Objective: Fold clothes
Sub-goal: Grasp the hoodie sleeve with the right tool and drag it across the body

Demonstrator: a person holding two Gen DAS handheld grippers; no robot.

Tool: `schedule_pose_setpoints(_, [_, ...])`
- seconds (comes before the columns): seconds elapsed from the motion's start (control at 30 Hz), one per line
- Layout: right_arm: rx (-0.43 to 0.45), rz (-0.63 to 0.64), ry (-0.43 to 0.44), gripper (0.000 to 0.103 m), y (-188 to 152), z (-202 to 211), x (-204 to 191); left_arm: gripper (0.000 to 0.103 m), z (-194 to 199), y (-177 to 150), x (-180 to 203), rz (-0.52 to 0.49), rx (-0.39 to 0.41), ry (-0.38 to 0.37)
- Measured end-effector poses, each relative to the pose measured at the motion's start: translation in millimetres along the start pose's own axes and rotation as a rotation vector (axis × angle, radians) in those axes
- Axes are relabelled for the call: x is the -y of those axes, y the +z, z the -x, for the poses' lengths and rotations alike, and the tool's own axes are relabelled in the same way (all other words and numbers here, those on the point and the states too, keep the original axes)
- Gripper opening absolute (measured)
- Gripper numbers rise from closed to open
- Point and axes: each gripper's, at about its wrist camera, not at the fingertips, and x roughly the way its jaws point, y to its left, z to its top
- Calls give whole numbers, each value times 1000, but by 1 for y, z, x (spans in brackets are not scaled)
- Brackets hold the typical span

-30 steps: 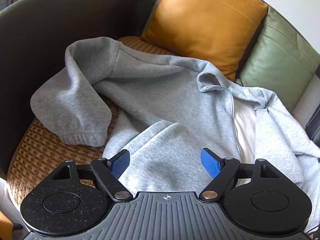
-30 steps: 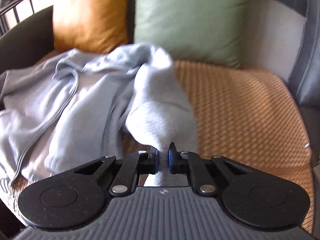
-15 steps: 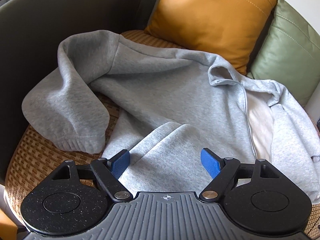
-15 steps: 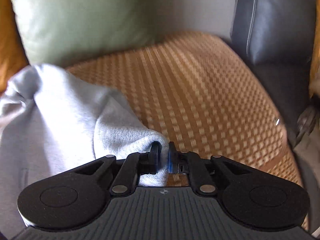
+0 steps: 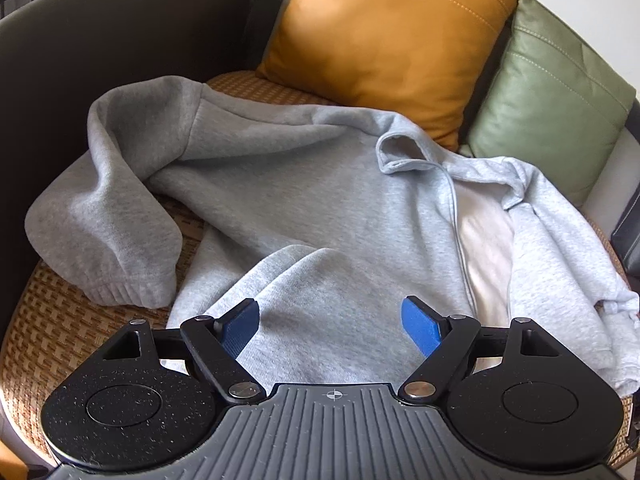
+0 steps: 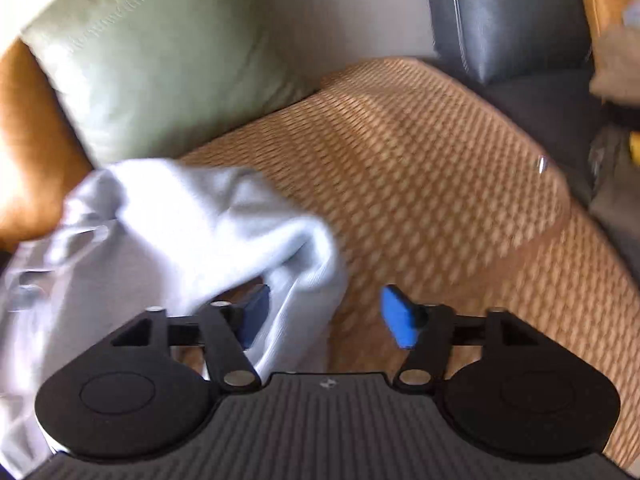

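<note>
A grey zip sweatshirt [image 5: 304,200] lies spread face up on the woven sofa seat [image 5: 52,320], one sleeve [image 5: 108,216] bent back at the left and the zip partly parted at the right. My left gripper [image 5: 330,326] hovers open over the near hem, nothing between its blue pads. In the right wrist view the other sleeve's cuff [image 6: 296,280] lies loose against the left blue pad [image 6: 256,312]. My right gripper [image 6: 326,316] has its jaws opening, and the pads do not press the cloth.
An orange cushion [image 5: 384,40] and a green cushion [image 5: 556,92] lean on the sofa back. A dark curved armrest [image 5: 80,40] bounds the left side. A grey-blue cushion [image 6: 504,16] stands at the far right, with bare woven seat [image 6: 460,184] in front of it.
My right gripper carried the sleeve cuff out to the right over the bare seat, rolled, then parted its jaws and let go of the cuff. The left gripper stayed put and open.
</note>
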Motion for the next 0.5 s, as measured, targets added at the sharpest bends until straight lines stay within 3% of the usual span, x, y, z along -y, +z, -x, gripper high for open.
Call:
schedule_pose_setpoints(0.17, [-60,2,85,70,-44,10,-6,87,7,-9,2,17,-8,-24])
schedule_pose_setpoints(0.37, [-80,-117,240,70,-66,-6,-7,87,20,-12,3,4,7,-18])
schedule_pose_setpoints(0.5, [-76,-127,235,71,-66,-20,-9,87,21,-13,0,20,2,-13])
